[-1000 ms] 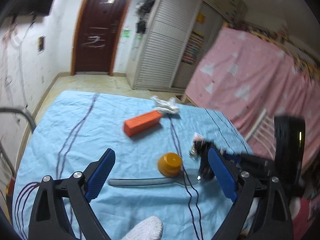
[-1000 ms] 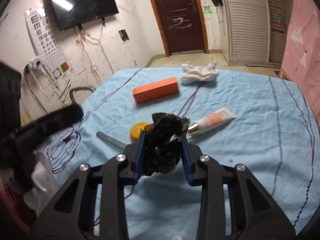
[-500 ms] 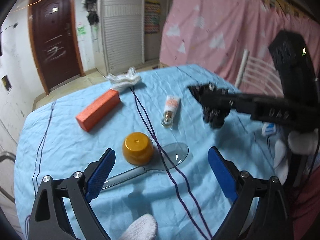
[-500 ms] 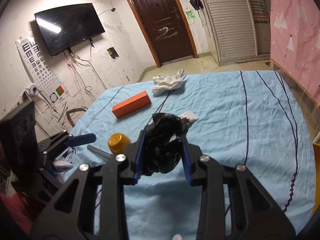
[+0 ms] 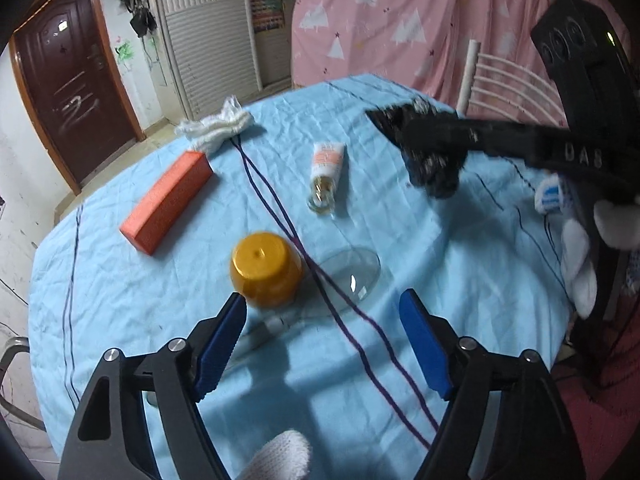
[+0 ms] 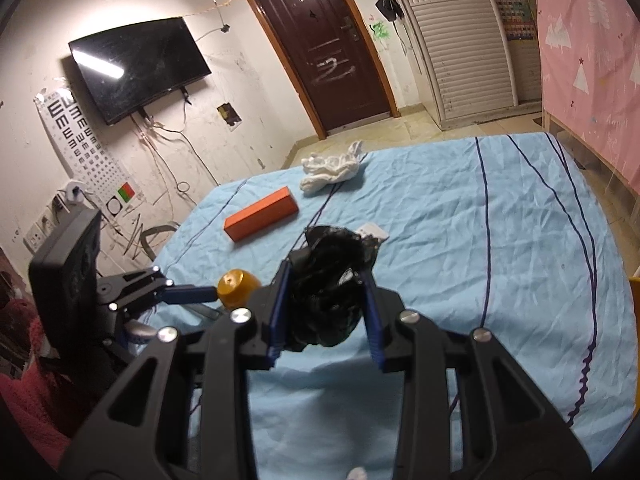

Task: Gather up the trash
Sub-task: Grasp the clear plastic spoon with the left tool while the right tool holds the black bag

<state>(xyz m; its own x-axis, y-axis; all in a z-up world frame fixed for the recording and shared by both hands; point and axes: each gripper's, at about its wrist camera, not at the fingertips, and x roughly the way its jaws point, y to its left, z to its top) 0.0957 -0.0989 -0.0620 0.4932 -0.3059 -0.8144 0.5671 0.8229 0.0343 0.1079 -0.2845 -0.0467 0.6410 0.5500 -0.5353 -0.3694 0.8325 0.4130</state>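
Box [image 5: 166, 201] left of tube [image 5: 327, 169], on tablecloth [image 5: 460, 264]

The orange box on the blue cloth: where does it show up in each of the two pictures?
Left wrist view: the orange box lies left of centre, just below the white rag.
Right wrist view: the orange box lies left of centre in the upper half, left of the rag.
Shared landmark: the dark brown door.

Left wrist view looks steeply down, close over blue-clothed table [image 5: 120, 300]; right wrist view faces door [image 6: 324, 48] (shallower tilt). Both share orange box [image 5: 168, 200], yellow cap [image 6: 237, 283].
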